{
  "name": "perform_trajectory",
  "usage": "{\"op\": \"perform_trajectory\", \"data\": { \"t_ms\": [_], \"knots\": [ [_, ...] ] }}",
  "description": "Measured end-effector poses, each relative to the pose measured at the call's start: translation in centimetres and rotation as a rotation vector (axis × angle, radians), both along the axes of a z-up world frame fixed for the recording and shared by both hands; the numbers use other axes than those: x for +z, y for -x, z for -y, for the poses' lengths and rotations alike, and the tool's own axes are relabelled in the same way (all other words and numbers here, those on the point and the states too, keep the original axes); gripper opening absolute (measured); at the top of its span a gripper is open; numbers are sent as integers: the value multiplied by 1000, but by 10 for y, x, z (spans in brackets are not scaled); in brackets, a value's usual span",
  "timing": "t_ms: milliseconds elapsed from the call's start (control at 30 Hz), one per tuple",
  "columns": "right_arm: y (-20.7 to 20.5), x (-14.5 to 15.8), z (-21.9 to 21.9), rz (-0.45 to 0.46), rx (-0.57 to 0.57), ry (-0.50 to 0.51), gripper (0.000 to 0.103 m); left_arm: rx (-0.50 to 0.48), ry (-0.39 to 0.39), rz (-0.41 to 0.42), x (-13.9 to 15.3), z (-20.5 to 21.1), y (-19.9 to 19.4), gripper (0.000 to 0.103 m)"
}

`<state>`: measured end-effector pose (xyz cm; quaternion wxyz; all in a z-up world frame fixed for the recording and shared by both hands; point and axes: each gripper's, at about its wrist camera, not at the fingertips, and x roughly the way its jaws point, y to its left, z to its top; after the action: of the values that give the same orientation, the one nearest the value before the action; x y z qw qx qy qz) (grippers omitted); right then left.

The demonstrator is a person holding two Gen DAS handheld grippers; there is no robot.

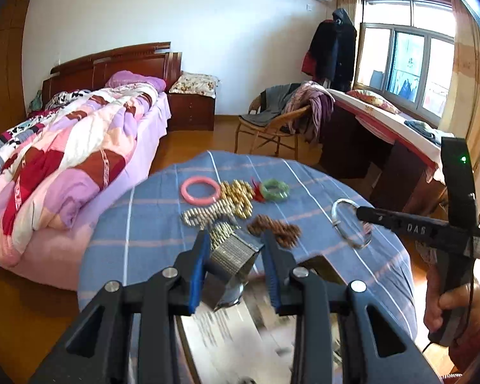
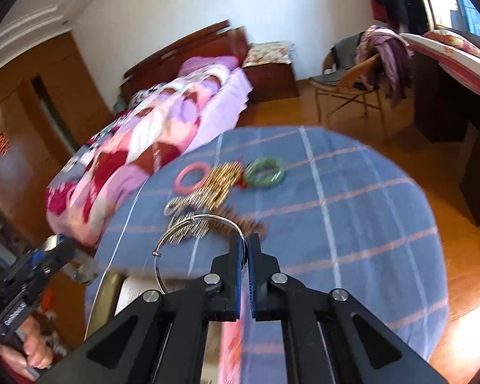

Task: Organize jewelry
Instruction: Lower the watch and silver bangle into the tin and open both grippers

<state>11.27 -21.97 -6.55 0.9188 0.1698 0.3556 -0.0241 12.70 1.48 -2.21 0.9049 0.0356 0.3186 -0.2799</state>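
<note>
On a round table with a blue checked cloth (image 1: 150,220) lie a pink bangle (image 1: 200,189), a gold chain pile (image 1: 236,196), a silver chain (image 1: 201,216), a green bangle (image 1: 274,189) and a brown beaded bracelet (image 1: 276,228). My left gripper (image 1: 236,249) holds a silver mesh-band watch (image 1: 232,256) between its fingers, above a box below it. My right gripper (image 2: 245,249) is shut on a thin silver bangle (image 2: 176,233) and holds it above the table; it also shows in the left wrist view (image 1: 361,212).
A bed with a patchwork quilt (image 1: 64,160) stands left of the table. A wicker chair with clothes (image 1: 278,118) and a desk (image 1: 384,134) stand behind. An open box with printed paper (image 1: 227,326) sits under my left gripper.
</note>
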Motion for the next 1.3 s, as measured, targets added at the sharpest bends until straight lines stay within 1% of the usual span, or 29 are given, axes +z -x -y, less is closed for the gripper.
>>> {"op": "perform_trajectory", "data": {
  "t_ms": [100,133,233,300,467,600,733,767,900,967,1000,1033,1067,1100,1133,1200,1300],
  "knots": [
    [17,-13,-23,-21,46,42,3,13,-19,-28,-13,2,17,34],
    [21,-20,-34,-36,70,51,3,26,-37,-40,-20,4,21,34],
    [26,-33,-50,-58,98,62,3,43,-47,-87,-30,5,25,34],
    [29,-39,-61,-63,111,94,3,63,-78,-102,-40,8,25,34],
    [30,-49,-76,-73,128,142,3,104,-156,-106,-56,13,32,34],
    [29,-55,-78,-87,125,165,3,125,-192,-90,-62,15,39,34],
    [29,-57,-79,-89,126,170,4,136,-207,-86,-65,15,42,34],
    [29,-57,-80,-88,126,171,5,139,-213,-82,-66,14,43,34],
    [30,-52,-78,-65,123,151,6,155,-244,-72,-69,19,45,35],
    [32,-47,-77,-52,127,134,8,168,-259,-73,-70,20,45,38],
    [33,-44,-76,-44,123,129,11,175,-264,-67,-69,20,45,38],
    [34,-41,-76,-37,114,130,19,192,-279,-45,-67,20,47,48],
    [36,-38,-75,-31,103,134,37,207,-297,-20,-64,22,49,67],
    [37,-36,-74,-25,92,137,49,218,-310,12,-61,23,52,77],
    [39,-33,-72,-13,78,138,66,229,-314,46,-57,23,55,86],
    [45,-27,-68,26,43,141,68,226,-315,76,-50,24,58,87],
    [48,-22,-62,38,18,137,68,225,-314,76,-44,26,57,87]
  ]
}}
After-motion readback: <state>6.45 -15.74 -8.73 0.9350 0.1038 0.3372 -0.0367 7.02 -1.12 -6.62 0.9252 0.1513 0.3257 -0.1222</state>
